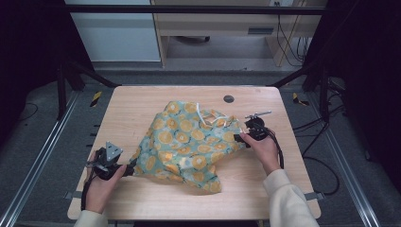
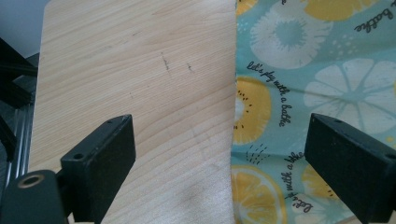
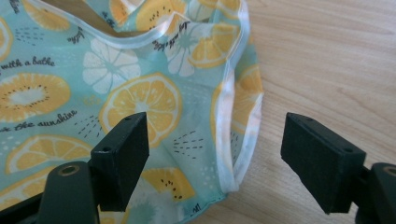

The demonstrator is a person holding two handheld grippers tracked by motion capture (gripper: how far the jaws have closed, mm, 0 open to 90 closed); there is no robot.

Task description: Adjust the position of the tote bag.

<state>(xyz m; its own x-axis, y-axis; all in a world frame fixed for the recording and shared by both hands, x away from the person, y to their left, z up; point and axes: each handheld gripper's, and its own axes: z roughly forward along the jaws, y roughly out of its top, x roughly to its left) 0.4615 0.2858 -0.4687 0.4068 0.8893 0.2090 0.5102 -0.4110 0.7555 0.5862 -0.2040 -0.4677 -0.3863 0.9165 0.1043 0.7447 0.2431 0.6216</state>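
While your left gripper point(image 1: 126, 170) sits at the near-left edge of the citrus-print cloth point(image 1: 189, 144), its jaws stand wide apart and grip nothing; the cloth edge runs between them, with one jaw over fabric and the other over bare table point(image 2: 140, 70). Your right gripper point(image 1: 242, 138) is likewise wide open and empty, its jaws straddling the hemmed corner point(image 3: 233, 154) of the cloth.
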